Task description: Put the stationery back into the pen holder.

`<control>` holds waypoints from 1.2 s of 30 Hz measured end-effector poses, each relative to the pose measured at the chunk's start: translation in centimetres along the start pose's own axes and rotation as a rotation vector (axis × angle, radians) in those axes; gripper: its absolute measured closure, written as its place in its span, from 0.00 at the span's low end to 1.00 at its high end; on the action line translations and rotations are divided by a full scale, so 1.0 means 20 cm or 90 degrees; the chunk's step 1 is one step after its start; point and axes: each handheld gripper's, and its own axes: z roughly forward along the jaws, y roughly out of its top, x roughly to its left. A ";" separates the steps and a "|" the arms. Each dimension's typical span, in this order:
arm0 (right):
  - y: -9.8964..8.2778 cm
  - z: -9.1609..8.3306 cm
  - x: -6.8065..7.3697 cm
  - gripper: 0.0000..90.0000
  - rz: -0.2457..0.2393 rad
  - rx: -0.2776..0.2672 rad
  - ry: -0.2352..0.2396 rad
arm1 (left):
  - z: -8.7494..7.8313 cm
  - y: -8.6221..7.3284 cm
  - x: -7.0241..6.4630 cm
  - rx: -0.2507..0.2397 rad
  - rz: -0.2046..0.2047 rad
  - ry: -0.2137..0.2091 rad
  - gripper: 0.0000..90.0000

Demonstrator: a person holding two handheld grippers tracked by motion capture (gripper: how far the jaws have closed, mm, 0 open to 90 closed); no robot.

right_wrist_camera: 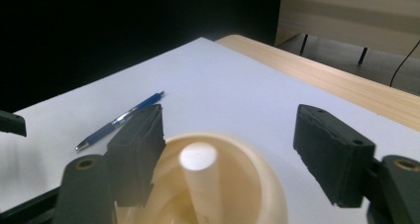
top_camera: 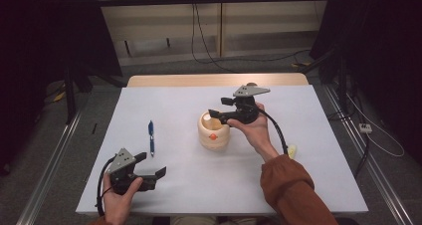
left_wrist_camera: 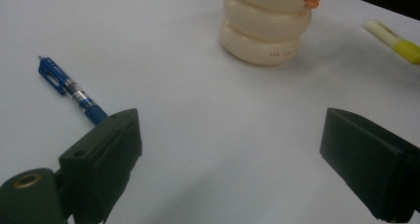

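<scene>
A cream ring-shaped holder (top_camera: pixel 214 131) with an orange spot stands mid-table. My right gripper (top_camera: pixel 219 108) hovers just above its mouth, jaws open. In the right gripper view the holder's rim (right_wrist_camera: pixel 262 169) lies below the gripper (right_wrist_camera: pixel 228 130), and a pale round-ended stick (right_wrist_camera: pixel 200 169) stands inside it, between the jaws but clear of both pads. A blue pen (top_camera: pixel 151 137) lies to the holder's left. My left gripper (top_camera: pixel 152 164) rests open near the front left, just in front of the pen (left_wrist_camera: pixel 72 90), with nothing between its jaws (left_wrist_camera: pixel 230 140). The holder (left_wrist_camera: pixel 265 28) stands farther off.
A yellow highlighter (top_camera: pixel 291 151) lies right of the holder, beside the right forearm, and shows again (left_wrist_camera: pixel 396 41) in the left gripper view. The white sheet (top_camera: pixel 308 185) covers a wooden table whose far edge (top_camera: pixel 214 79) shows. Dark stands and cables flank the table.
</scene>
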 end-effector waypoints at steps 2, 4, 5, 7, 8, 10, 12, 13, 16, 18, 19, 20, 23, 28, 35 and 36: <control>0.01 -0.03 0.00 0.27 -0.004 0.013 -0.004 | 0.00 0.00 0.00 0.000 0.000 0.000 0.10; 0.01 -0.06 -0.01 0.25 -0.010 0.020 -0.010 | 0.00 0.00 0.00 0.000 0.000 0.000 0.10; 0.01 -0.08 -0.01 0.24 -0.011 0.024 -0.012 | 0.00 0.00 0.00 0.000 0.000 0.000 0.10; 0.00 -0.13 -0.02 0.22 -0.007 0.032 -0.018 | 0.00 0.00 0.00 0.000 -0.001 0.001 0.10; 0.00 -0.15 -0.02 0.21 -0.004 0.033 -0.020 | 0.00 0.00 0.00 0.001 0.000 0.001 0.10; -0.02 -0.20 -0.04 0.20 -0.003 0.041 -0.030 | 0.00 0.00 0.00 0.001 0.000 0.001 0.10; -0.03 -0.26 -0.07 0.19 0.006 0.043 -0.040 | 0.00 0.00 0.00 0.001 0.002 0.001 0.10; -0.04 -0.28 -0.07 0.18 0.008 0.042 -0.042 | 0.00 0.00 0.00 0.002 0.003 0.002 0.10; -0.07 -0.35 -0.10 0.15 0.019 0.056 -0.050 | 0.00 0.00 0.00 0.003 0.004 0.002 0.10; -0.09 -0.38 -0.10 0.14 0.021 0.070 -0.063 | 0.00 0.00 -0.01 0.002 0.002 0.001 0.10; -0.11 -0.39 -0.11 0.14 0.024 0.076 -0.066 | 0.00 0.00 -0.01 0.002 0.003 0.001 0.10; -0.12 -0.42 -0.11 0.14 0.027 0.078 -0.065 | 0.00 0.00 -0.01 0.002 0.004 0.001 0.10; -0.16 -0.46 -0.10 0.13 0.019 0.094 -0.063 | 0.00 0.00 -0.01 0.000 0.007 0.000 0.10; -0.23 -0.54 -0.09 0.11 0.021 0.128 -0.072 | 0.00 0.00 -0.01 -0.001 0.007 -0.001 0.10; -0.32 -0.64 -0.08 0.19 0.037 0.147 -0.078 | 0.00 0.00 -0.01 -0.001 0.006 -0.002 0.10; -0.33 -0.66 -0.08 0.21 0.038 0.152 -0.080 | 0.00 0.00 -0.01 -0.001 0.007 -0.001 0.10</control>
